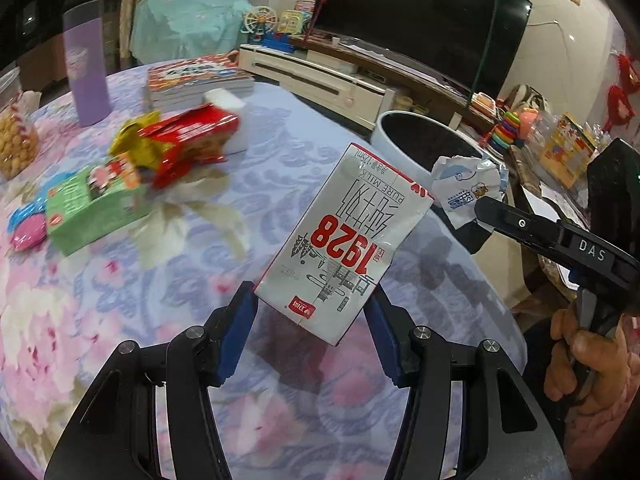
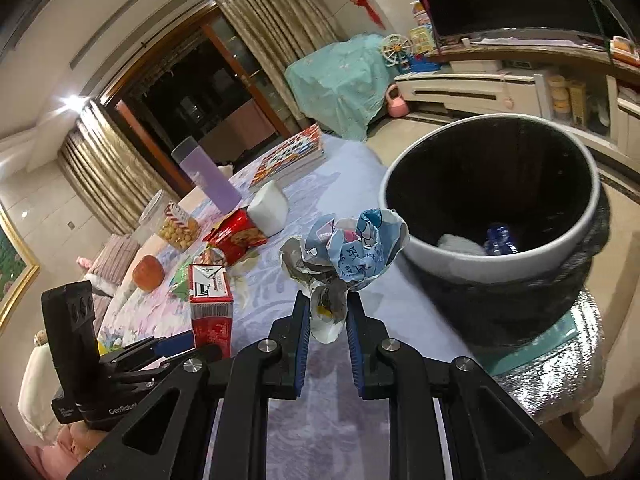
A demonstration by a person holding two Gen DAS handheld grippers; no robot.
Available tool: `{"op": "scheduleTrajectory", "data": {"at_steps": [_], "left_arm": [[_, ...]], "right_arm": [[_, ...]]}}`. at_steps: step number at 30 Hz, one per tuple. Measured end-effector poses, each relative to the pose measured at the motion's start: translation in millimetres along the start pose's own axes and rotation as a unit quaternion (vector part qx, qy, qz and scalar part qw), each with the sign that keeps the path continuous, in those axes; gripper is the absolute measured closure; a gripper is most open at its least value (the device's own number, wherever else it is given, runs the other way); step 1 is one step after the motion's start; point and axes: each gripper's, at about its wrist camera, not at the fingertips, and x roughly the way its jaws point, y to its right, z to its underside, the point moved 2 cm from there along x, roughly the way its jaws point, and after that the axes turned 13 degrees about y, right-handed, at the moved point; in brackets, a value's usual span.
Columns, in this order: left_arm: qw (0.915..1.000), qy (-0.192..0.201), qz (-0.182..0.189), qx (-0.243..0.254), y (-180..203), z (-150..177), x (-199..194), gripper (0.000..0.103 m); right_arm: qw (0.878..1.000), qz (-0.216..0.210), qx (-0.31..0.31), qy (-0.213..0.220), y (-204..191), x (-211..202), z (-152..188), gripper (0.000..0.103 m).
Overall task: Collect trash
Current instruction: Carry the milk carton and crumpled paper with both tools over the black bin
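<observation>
Your left gripper (image 1: 312, 312) clamped the milk carton (image 1: 344, 240) upright between its half-spread pads above the floral tablecloth (image 1: 120, 320), while your right gripper (image 2: 328, 320), nearly closed, pinched the crumpled wrapper (image 2: 352, 248) just beside the trash bin (image 2: 492, 252).

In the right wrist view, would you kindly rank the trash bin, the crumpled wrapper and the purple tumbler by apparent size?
1. trash bin
2. crumpled wrapper, though it is enlarged by nearness to the camera
3. purple tumbler, farther back, so its true size is unsure
</observation>
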Motion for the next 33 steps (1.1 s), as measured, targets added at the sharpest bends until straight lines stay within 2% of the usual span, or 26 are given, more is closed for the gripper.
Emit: {"op": "scheduleTrajectory", "data": {"at_steps": [18, 33], "left_arm": [[0.9991, -0.007, 0.023, 0.036, 49, -28, 35, 0.048], [0.9974, -0.016, 0.025, 0.066, 84, -55, 70, 0.048]], "right_arm": [[0.999, 0.034, 0.019, 0.035, 43, -28, -19, 0.085], [0.998, 0.047, 0.03, 0.041, 70, -29, -37, 0.085]]}}
